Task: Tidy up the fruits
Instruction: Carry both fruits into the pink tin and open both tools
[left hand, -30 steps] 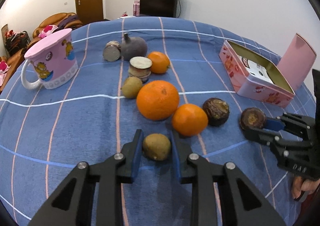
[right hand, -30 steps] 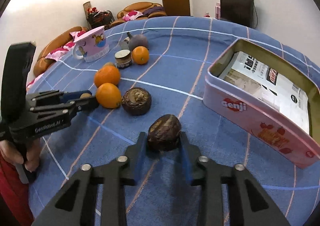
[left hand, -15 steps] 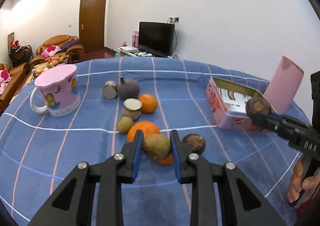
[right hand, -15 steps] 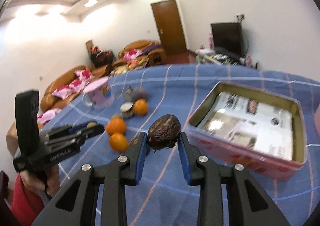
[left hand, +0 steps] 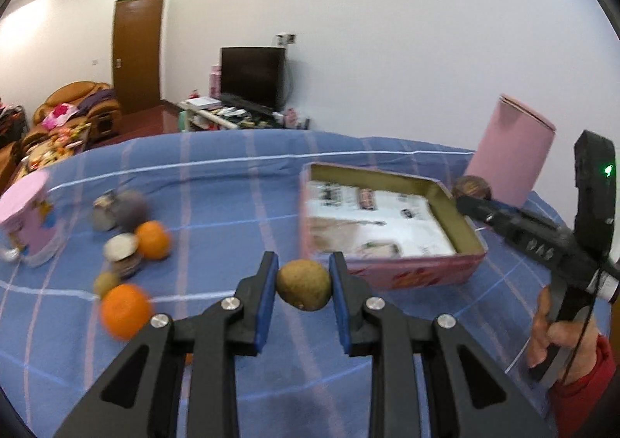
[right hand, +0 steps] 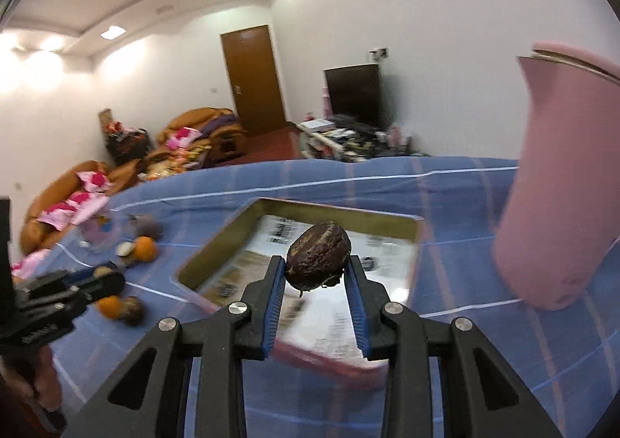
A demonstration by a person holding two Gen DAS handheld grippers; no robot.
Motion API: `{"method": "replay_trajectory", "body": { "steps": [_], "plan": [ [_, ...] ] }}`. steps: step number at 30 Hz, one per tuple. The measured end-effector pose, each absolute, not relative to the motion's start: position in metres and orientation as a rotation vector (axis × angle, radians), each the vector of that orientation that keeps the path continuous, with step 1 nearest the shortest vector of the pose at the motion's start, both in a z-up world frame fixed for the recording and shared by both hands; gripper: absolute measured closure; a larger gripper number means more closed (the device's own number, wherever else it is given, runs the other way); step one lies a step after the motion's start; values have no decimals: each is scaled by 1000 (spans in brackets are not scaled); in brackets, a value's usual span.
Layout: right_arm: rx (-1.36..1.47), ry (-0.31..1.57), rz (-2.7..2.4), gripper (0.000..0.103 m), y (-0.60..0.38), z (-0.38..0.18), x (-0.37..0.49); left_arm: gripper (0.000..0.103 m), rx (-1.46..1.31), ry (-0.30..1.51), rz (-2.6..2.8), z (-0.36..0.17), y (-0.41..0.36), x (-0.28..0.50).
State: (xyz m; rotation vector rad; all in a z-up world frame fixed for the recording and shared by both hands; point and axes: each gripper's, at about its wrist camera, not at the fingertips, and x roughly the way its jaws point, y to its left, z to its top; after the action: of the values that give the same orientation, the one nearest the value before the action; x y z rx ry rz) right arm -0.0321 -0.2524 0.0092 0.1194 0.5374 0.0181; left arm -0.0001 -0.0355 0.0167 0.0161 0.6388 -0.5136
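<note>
My left gripper [left hand: 304, 285] is shut on a brown-green kiwi [left hand: 305, 284] and holds it in the air just in front of the open pink tin box [left hand: 391, 275]. My right gripper [right hand: 317, 275] is shut on a dark wrinkled passion fruit [right hand: 318, 260] and holds it above the near part of the same tin [right hand: 217, 244]. The right gripper also shows at the tin's far right corner in the left wrist view [left hand: 471, 192]. The left gripper shows low at the left in the right wrist view [right hand: 100, 277].
On the blue striped cloth left of the tin lie oranges [left hand: 124, 309], a small kiwi [left hand: 105, 282], a dark round fruit [left hand: 130, 207], small jars [left hand: 120, 250] and a pink mug [left hand: 29, 221]. The tin's pink lid [left hand: 509, 155] stands upright behind it.
Both grippers have lifted their fruit off the cloth and moved towards the tin. The passion fruit is now over the tin; the kiwi is at its near wall.
</note>
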Motion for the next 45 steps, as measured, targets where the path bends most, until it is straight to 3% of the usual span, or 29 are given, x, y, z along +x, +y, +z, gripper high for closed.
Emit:
{"method": "replay_trajectory", "body": {
  "steps": [12, 29, 31, 35, 38, 42, 45],
  "plan": [
    [52, 634, -40, 70, -274, -12, -9, 75, 50, 766, -491, -1, -130, 47],
    [57, 662, -24, 69, -270, -20, 1, 73, 176, 784, -395, -26, -150, 54],
    [73, 659, -16, 67, -271, -19, 1, 68, 190, 762, -364, -24, -149, 52],
    [101, 624, -9, 48, -272, -14, -4, 30, 190, 715, -347, -19, -145, 42],
    [119, 549, -19, 36, -275, -5, -13, 23, 215, 645, -327, -11, -143, 29],
    [125, 422, -108, 19, -280, 10, -30, 0, 240, 578, -280, -1, -137, 21],
    [121, 369, -178, 15, -283, 14, -38, 0, 229, 560, -254, 5, -132, 23]
  ]
}}
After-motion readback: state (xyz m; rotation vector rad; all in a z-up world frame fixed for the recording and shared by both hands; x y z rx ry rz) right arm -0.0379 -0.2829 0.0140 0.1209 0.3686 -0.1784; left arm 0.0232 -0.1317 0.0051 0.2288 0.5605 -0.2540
